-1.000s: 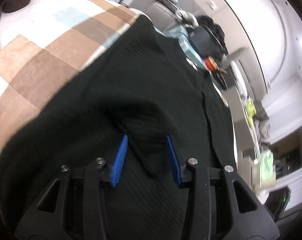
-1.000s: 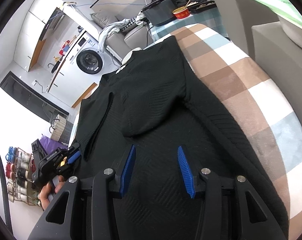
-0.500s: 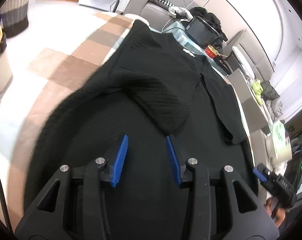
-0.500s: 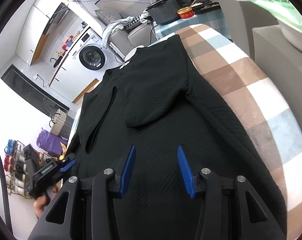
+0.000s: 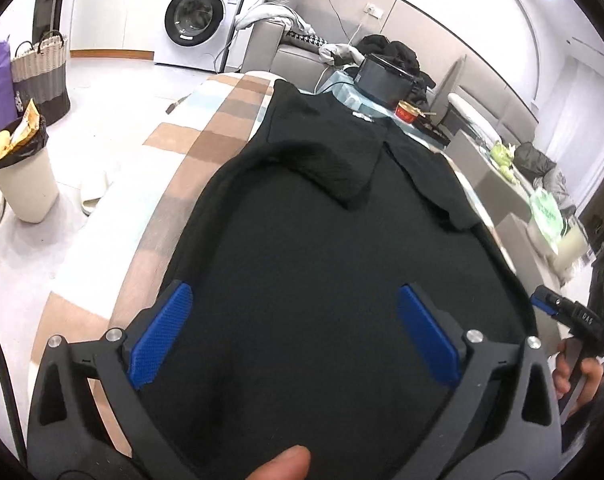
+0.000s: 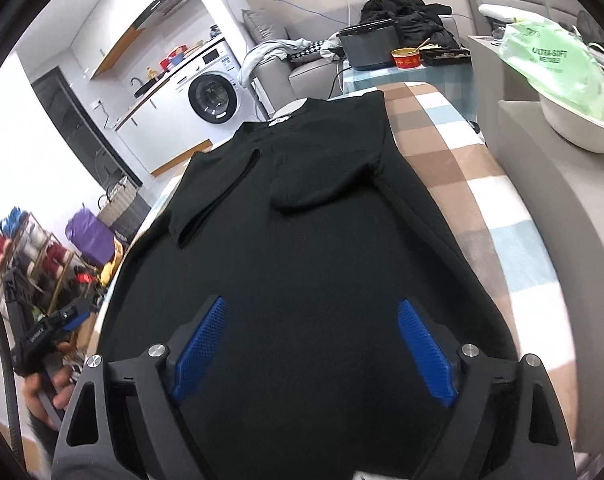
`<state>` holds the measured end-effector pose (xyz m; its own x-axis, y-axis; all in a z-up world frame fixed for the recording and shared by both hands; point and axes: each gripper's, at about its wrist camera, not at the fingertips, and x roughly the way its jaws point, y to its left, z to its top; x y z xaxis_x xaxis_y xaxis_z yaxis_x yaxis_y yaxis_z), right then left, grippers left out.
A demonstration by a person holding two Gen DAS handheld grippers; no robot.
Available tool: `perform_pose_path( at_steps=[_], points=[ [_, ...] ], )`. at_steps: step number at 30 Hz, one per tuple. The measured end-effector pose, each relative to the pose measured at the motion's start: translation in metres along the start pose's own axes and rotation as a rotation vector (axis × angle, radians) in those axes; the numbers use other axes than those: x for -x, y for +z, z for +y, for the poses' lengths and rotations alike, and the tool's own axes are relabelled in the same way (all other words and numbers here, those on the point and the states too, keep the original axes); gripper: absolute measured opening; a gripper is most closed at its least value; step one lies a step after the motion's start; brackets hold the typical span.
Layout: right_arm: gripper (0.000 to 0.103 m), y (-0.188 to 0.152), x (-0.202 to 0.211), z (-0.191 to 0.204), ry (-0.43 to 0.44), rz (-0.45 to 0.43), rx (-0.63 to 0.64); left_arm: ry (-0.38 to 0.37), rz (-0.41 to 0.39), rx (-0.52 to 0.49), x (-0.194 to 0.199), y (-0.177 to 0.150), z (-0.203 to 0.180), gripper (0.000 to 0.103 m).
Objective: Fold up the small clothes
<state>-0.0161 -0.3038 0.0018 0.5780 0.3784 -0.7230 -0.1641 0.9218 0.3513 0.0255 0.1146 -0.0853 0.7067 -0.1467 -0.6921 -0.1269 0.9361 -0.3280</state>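
Observation:
A black knit top [image 5: 322, 240] [image 6: 310, 248] lies flat on the checked blanket [image 5: 205, 140] [image 6: 474, 184], collar at the far end, both sleeves folded in over the chest. My left gripper [image 5: 295, 316] hovers over the near hem area; its jaws are opening wide, with nothing pressed between the blue pads [image 5: 161, 332]. My right gripper [image 6: 314, 340] hangs above the same lower part of the top, its jaws also opening, with no cloth pinched. Each view shows the other gripper in a hand at the table's side: the right gripper [image 5: 574, 320] and the left gripper [image 6: 49, 340].
A washing machine [image 5: 193, 28], sofa with clothes [image 5: 293, 40] and dark cooker [image 5: 386, 80] stand beyond the far end. A bin [image 5: 21, 172] and basket [image 5: 41, 72] are on the floor to the left. A counter with a green bag [image 6: 558, 64] flanks the right side.
Both grippers drew back from the folded sleeves toward the hem, and their jaws spread much wider. The left gripper let go of the sleeve it had between its pads.

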Motion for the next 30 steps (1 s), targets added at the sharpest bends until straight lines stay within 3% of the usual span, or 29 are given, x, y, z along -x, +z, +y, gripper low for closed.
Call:
perform_pose_path(
  at_steps=[9, 18, 30],
  points=[
    [0.089, -0.047, 0.04, -0.023, -0.034, 0.012, 0.019, 0.055, -0.024, -0.019, 0.03, -0.036, 0.006, 0.102],
    [0.089, -0.085, 0.079, -0.055, -0.062, 0.008, -0.029, 0.093, 0.002, -0.015, 0.046, -0.064, 0.025, 0.102],
    [0.087, -0.097, 0.075, -0.074, -0.101, 0.019, 0.004, 0.133, 0.064, -0.004, 0.042, -0.088, 0.04, 0.101]
  ],
)
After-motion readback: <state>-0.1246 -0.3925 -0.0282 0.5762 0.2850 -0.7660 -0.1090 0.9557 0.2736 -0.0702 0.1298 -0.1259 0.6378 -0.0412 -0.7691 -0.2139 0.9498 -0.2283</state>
